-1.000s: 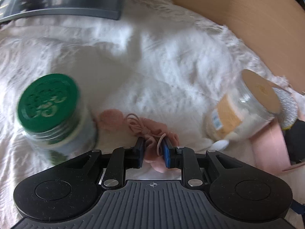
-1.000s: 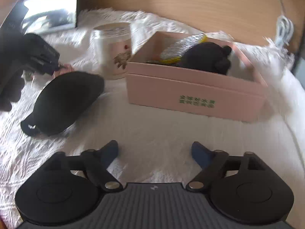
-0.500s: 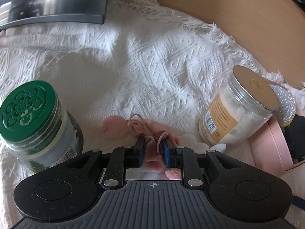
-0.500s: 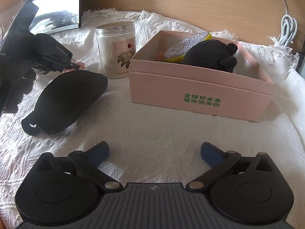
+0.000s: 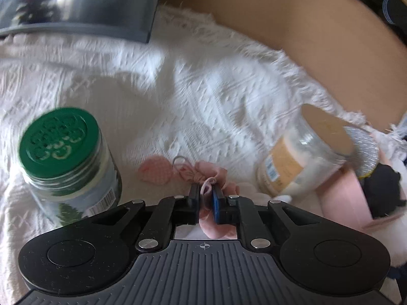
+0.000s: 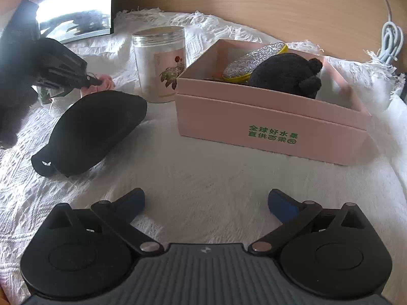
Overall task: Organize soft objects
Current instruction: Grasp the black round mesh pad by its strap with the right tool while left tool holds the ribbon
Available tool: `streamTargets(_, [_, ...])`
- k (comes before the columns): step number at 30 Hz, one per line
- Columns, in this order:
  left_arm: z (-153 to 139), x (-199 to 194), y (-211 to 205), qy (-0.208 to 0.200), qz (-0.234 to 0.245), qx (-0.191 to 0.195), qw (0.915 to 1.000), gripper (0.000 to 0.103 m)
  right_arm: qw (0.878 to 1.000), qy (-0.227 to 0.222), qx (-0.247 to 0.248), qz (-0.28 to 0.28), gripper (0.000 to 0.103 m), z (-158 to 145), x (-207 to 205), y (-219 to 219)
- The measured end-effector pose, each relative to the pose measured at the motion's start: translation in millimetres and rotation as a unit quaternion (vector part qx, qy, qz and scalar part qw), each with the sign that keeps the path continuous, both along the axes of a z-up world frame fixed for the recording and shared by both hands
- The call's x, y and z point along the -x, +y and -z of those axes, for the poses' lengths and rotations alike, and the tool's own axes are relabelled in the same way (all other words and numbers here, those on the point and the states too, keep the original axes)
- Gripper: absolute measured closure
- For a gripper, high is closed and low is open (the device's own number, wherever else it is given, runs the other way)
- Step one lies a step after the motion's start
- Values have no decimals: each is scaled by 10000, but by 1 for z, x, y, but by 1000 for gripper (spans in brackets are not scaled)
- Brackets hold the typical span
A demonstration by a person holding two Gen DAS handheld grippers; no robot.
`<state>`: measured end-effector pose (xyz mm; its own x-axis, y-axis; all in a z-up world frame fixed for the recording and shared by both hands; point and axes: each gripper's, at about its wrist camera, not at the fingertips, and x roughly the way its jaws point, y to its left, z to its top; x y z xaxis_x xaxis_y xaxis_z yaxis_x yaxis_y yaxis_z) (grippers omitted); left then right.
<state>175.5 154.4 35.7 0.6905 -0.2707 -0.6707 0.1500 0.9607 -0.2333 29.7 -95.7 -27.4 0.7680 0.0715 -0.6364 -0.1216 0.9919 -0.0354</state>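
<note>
L hand-held gripper (image 5: pixel 204 195) pinching pink scrunchie (image 5: pixel 203 175).

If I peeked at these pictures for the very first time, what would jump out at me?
Probably the pink box on the white cloth, with a fuzzy black plush toy and a glittery silver pad inside. Next, the left gripper pinching a soft pink scrunchie, between a green-lidded jar and a clear jar of white powder. A black pouch lies left of the box.

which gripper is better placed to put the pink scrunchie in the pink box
Left. The left gripper is shut on the pink scrunchie; the right gripper is open and empty in front of the pink box.
</note>
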Motion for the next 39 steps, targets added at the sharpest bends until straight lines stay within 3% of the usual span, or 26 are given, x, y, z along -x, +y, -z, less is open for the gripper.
streamTargets(6, [-20,32,9,-347,298,165,9988,91,10000,-21,31,37,0,0,0,1])
streamTargets(10, [-24,51,20,-257,429,381,9980,91,9999,99,39,58,1,-3,-5,4])
streamTargets(11, [-23,55,22,-195,485,403,9978,91,9999,147,8,50,6,-5,-7,6])
streamTargets(20, [-5,84,36,102,668,325,9972,91,9953,-37,-868,-419,8,-44,-34,43])
streamTargets(26, [1,94,50,204,730,352,9965,91,9949,200,-957,-256,8,-33,-71,67])
streamTargets(31, [6,99,61,293,659,386,9967,91,9877,635,-1425,-34,11,-18,-98,68])
streamTargets(33, [5,99,65,288,604,362,9971,91,9887,585,-1381,8,15,-18,-101,72])
streamTargets(37, [0,99,72,222,509,321,9979,91,9872,716,-1390,-315,57,-25,-99,78])
streamTargets(39, [0,99,73,203,524,339,9978,91,9868,678,-1400,-458,64,-33,-91,82])
